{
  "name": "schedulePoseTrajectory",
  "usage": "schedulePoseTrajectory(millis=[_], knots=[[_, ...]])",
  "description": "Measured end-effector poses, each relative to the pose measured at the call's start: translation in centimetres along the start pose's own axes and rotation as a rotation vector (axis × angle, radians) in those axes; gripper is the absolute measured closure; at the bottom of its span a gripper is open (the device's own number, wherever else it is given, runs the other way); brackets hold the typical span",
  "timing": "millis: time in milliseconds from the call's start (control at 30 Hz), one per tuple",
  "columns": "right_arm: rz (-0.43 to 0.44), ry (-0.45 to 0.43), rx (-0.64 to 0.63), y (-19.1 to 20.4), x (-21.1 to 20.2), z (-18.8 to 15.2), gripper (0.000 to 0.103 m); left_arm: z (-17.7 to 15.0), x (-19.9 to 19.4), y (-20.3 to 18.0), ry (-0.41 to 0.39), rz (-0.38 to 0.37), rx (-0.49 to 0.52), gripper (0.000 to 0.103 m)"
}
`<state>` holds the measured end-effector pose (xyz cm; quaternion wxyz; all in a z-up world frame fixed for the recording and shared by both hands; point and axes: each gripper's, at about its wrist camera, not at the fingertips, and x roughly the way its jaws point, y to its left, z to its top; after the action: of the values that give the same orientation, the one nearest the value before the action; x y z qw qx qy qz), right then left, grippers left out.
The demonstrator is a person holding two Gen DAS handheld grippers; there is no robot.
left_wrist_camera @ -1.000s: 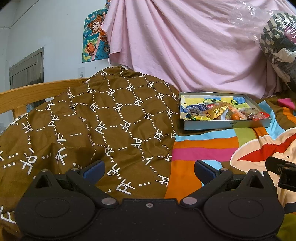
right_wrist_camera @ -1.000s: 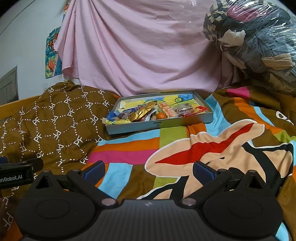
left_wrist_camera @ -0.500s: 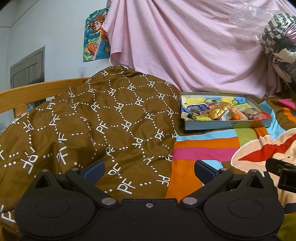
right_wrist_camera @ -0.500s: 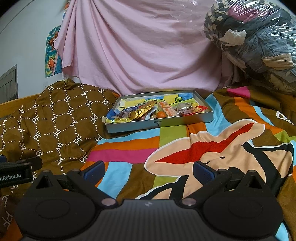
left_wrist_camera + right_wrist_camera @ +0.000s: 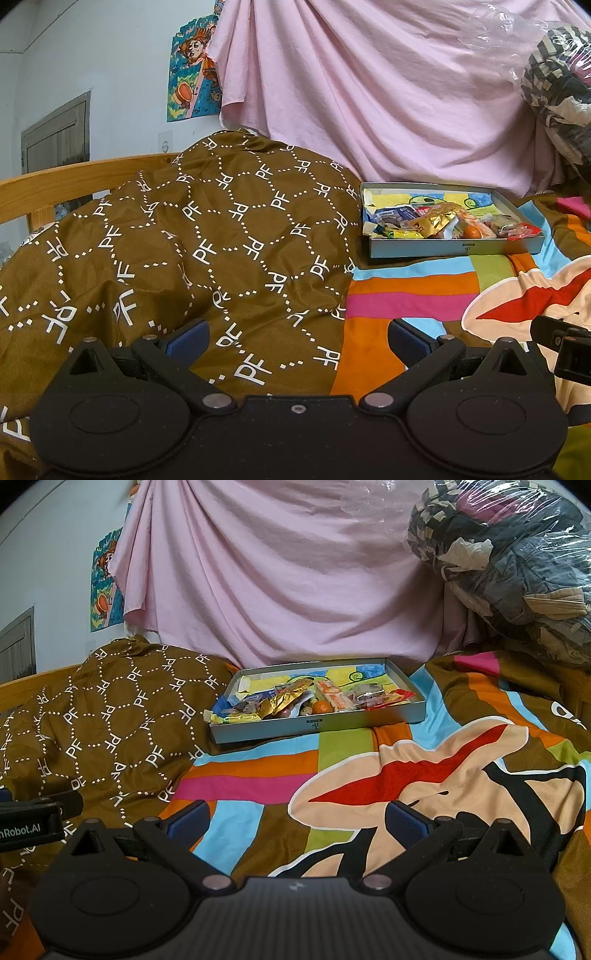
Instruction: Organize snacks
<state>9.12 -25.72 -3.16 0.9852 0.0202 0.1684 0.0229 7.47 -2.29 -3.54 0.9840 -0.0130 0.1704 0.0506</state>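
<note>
Resting on a soft, rumpled bed [image 5: 258, 775], the snack tray [image 5: 317, 725] could tip if pressed. Both the left gripper [image 5: 295, 341] and right gripper [image 5: 295, 819] hover well short, jaws wide, empty; loose snacks [image 5: 314, 699] seemingly overlap.

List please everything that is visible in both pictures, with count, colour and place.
shallow grey cardboard tray: one, grey, on the striped blanket, centre back
wrapped snacks: several, gold, orange, red, blue, heaped inside the tray
small round orange fruit: one, orange, in the tray near its front wall
brown patterned quilt: one, brown with white letters, left of the tray
colourful striped blanket: one, multicoloured, under the tray
pink hanging sheet: one, pink, behind
plastic-wrapped clothes bundle: one, dark, upper right
cartoon poster: one, wall
left tongs: open, empty
right tongs: open, empty
</note>
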Motion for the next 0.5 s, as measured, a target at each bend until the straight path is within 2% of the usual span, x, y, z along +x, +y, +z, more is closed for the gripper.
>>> schedulePoseTrajectory(millis=[500], knots=[[0.0, 0.001, 0.0, 0.01, 0.02, 0.02, 0.0, -0.14, -0.03, 0.12, 0.003, 0.003, -0.004, 0.001]])
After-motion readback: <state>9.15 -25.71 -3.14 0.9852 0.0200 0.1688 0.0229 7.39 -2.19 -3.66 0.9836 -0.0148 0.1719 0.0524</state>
